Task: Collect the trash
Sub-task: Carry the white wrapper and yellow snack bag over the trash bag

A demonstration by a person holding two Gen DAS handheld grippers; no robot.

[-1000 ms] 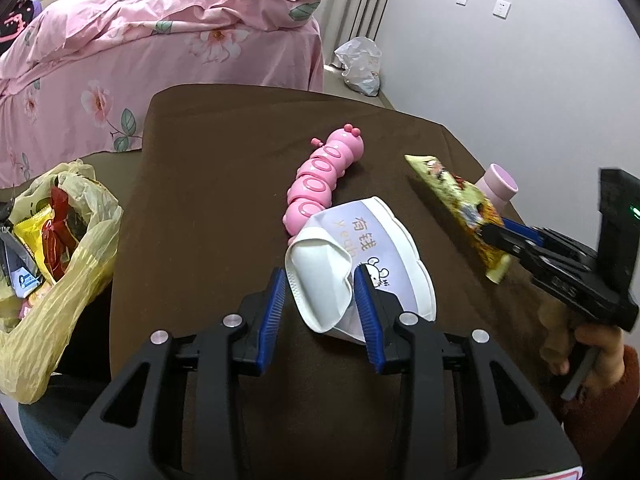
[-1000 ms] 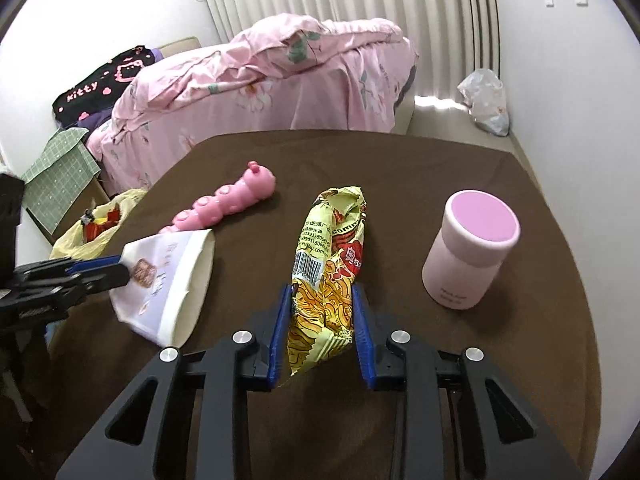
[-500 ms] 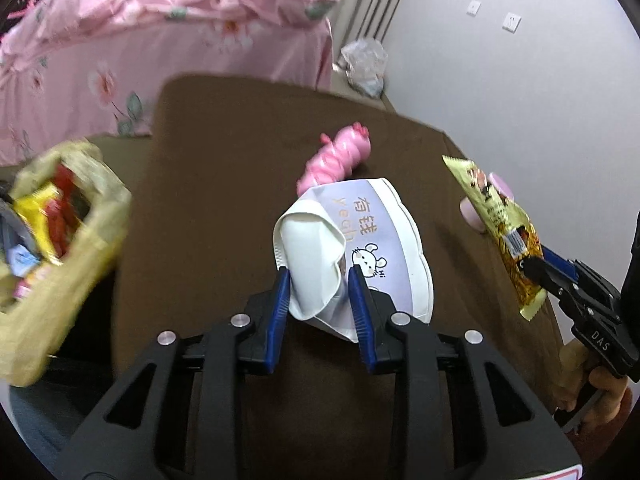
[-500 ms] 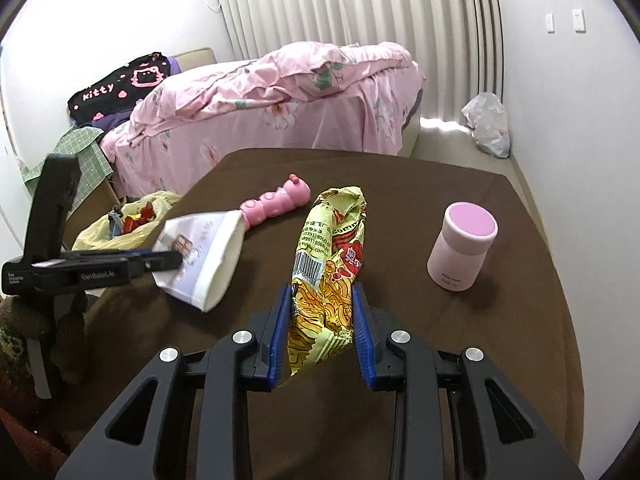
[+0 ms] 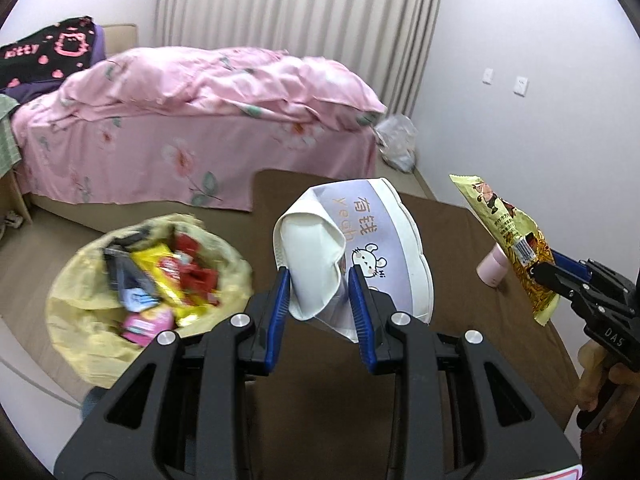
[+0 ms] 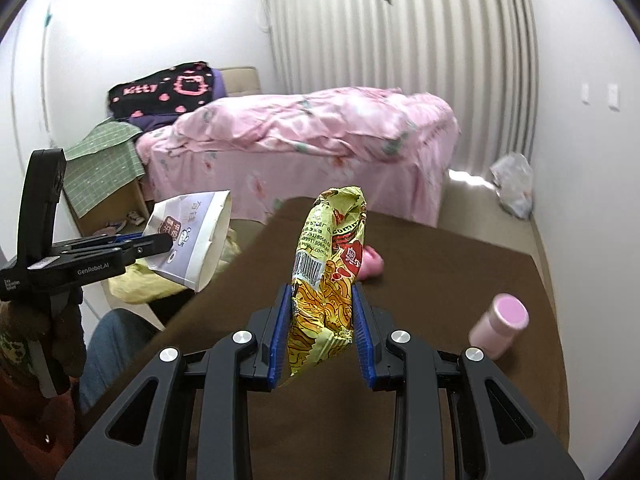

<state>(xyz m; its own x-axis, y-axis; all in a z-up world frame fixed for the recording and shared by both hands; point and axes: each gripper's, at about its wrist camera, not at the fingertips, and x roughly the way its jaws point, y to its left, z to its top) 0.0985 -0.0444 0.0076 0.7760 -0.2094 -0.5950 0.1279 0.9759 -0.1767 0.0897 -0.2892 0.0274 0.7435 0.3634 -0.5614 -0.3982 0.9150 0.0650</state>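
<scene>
My left gripper (image 5: pixel 319 300) is shut on a crushed white paper cup (image 5: pixel 360 240) with a lilac label and holds it in the air over the left edge of the brown table (image 5: pixel 328 400). The cup also shows in the right wrist view (image 6: pixel 192 236). A yellow trash bag (image 5: pixel 100 320) full of wrappers stands open on the floor to the lower left. My right gripper (image 6: pixel 322 332) is shut on a yellow snack wrapper (image 6: pixel 328 264) and holds it above the table; the wrapper also shows in the left wrist view (image 5: pixel 508 236).
A pink lidded cup (image 6: pixel 500 326) stands on the table at the right. A pink toy (image 6: pixel 370 264) lies behind the wrapper. A pink bed (image 5: pixel 192 128) stands beyond the table. A white plastic bag (image 6: pixel 514 188) lies by the far wall.
Both grippers have risen with their loads. The left gripper has swung left, so the open trash bag is now nearer to the cup. The right gripper has tilted up.
</scene>
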